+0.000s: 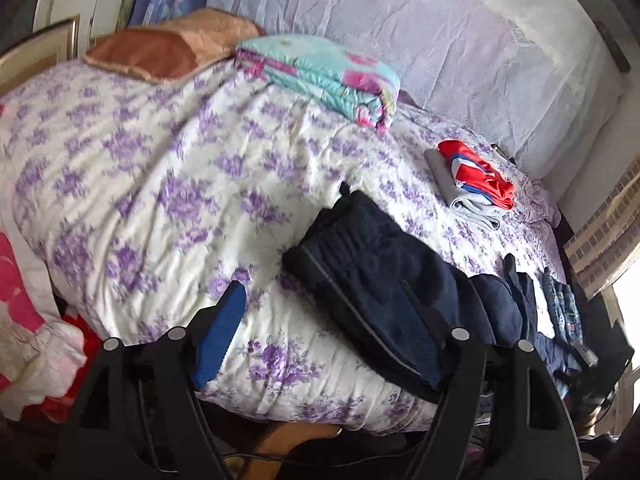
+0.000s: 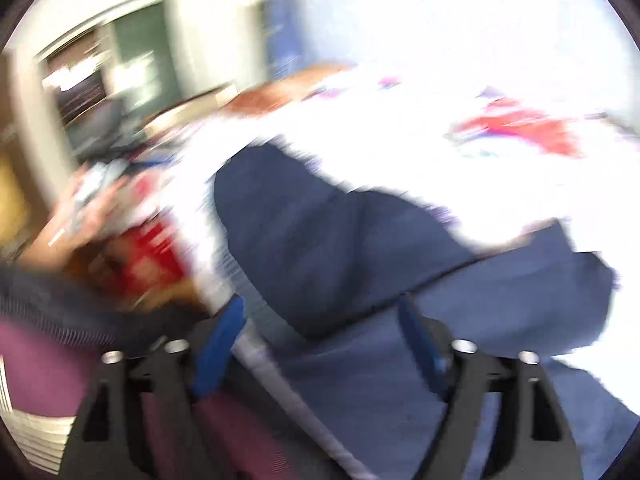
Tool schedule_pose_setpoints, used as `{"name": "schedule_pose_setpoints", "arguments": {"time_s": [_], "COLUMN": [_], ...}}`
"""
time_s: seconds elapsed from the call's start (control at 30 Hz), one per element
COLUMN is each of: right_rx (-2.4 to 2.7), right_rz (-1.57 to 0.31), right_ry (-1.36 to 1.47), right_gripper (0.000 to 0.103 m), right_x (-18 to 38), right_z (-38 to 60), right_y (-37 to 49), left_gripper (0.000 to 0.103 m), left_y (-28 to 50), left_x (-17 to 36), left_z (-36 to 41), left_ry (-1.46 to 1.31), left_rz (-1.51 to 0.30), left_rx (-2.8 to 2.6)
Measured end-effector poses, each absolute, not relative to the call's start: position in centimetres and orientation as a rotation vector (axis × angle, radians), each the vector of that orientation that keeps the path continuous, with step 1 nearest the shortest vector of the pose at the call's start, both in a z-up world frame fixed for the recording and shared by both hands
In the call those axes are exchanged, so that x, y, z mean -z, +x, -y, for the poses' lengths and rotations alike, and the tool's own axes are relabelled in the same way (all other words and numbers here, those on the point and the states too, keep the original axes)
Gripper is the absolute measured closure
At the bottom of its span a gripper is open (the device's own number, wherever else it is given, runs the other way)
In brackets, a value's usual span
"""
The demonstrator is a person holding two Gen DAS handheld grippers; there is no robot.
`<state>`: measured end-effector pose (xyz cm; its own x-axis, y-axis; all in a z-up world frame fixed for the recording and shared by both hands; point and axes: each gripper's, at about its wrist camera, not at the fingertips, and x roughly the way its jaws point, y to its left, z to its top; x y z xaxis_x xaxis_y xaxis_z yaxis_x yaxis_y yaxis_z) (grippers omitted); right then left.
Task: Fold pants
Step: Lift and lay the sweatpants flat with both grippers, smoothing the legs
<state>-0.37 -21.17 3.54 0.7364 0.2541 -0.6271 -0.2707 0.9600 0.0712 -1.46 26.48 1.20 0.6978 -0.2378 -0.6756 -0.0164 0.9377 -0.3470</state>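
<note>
Dark navy pants [image 1: 372,288] lie folded over on the purple-flowered bedspread [image 1: 160,184], near the bed's front edge. My left gripper [image 1: 324,316] is open above the front edge, its blue left pad [image 1: 220,340] over the bedspread and its right finger over the pants. In the blurred right wrist view the navy pants [image 2: 340,248] fill the middle. My right gripper [image 2: 320,336] is open just above the pants' cloth, holding nothing.
A folded red, white and grey garment pile [image 1: 476,184] lies at the right of the bed. A folded turquoise quilt [image 1: 324,76] and a brown pillow [image 1: 160,48] lie at the far side. More dark clothes [image 1: 532,300] lie at the right edge.
</note>
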Motion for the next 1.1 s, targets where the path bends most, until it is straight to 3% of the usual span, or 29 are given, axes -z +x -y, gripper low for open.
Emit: {"name": "schedule_pose_setpoints", "arguments": {"time_s": [0.03, 0.17, 0.4, 0.47, 0.5, 0.53, 0.6, 0.77, 0.9, 1.0, 1.1], "right_rx": [-0.188, 0.065, 0.34, 0.308, 0.291, 0.279, 0.271, 0.372, 0.441, 0.452, 0.425], "right_rz": [-0.67, -0.758, -1.019, -1.123, -1.152, -1.105, -1.024, -0.565, -0.489, -0.522, -0.479], "right_ry": [0.025, 0.097, -0.011, -0.045, -0.065, -0.073, -0.026, 0.211, 0.489, 0.564, 0.585], "right_gripper": [0.004, 0.004, 0.005, 0.045, 0.092, 0.098, 0.098, 0.098, 0.097, 0.097, 0.097], "right_x": [-4.5, -5.0, 3.4, 6.5, 7.5, 7.0, 5.2, -1.8, 3.5, 8.1, 8.9], "right_z": [23.3, 27.9, 27.6, 27.5, 27.6, 27.8, 29.2, 34.4, 36.8, 36.4, 35.9], "right_y": [0.8, 8.1, 18.0, 19.2, 19.0, 18.1, 15.4, -0.8, -11.6, -14.1, -15.4], "left_gripper": [0.029, 0.029, 0.029, 0.027, 0.027, 0.027, 0.027, 0.027, 0.027, 0.026, 0.024], "left_y": [-1.4, 1.5, 6.3, 5.8, 5.6, 5.5, 5.3, 5.0, 4.7, 4.8, 5.0], "left_x": [-2.1, -2.3, 6.9, 7.5, 7.4, 7.4, 7.3, 7.3, 7.4, 7.3, 7.3], "left_z": [-25.1, -18.7, -11.2, -11.0, -10.9, -11.1, -11.7, -12.5, -12.7, -12.5, -12.4], "left_ry": [-0.299, -0.241, -0.223, -0.206, -0.199, -0.202, -0.219, -0.257, -0.274, -0.269, -0.27], "left_rz": [-0.775, -0.787, -0.975, -0.947, -0.936, -0.934, -0.932, -0.917, -0.906, -0.908, -0.912], "left_rx": [0.137, 0.24, 0.301, 0.298, 0.301, 0.304, 0.318, 0.345, 0.348, 0.343, 0.348]}}
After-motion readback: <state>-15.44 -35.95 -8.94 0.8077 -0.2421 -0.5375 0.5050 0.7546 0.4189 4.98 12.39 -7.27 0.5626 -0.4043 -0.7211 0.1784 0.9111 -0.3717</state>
